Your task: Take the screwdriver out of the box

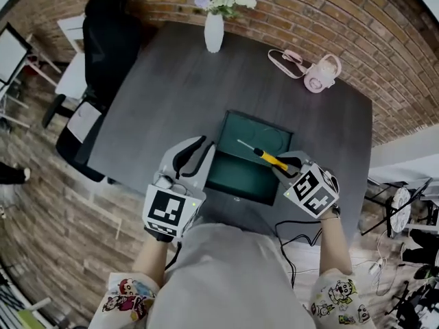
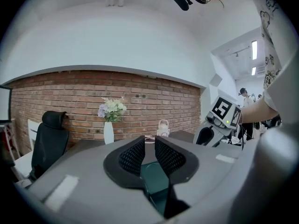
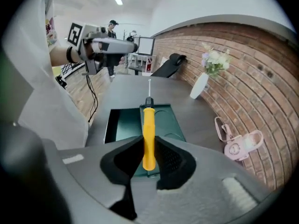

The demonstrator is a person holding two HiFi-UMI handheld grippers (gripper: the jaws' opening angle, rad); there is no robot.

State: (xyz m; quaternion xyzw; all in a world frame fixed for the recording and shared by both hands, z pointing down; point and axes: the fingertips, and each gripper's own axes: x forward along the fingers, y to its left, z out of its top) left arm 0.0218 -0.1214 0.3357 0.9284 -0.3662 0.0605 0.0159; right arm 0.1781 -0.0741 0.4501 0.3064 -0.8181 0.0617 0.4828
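Screwdriver (image 3: 148, 125) tight in right claw (image 3: 148, 146), above box (image 3: 122, 125) (left claw (image 2: 148, 148) ajar, empty)

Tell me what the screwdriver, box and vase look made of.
Screwdriver: yellow handle looks like smooth matte plastic, thin silvery shaft like metal. Box: dark green, smooth with a faint sheen, perhaps plastic or coated card; can't tell. Vase: white and glossy, probably ceramic.
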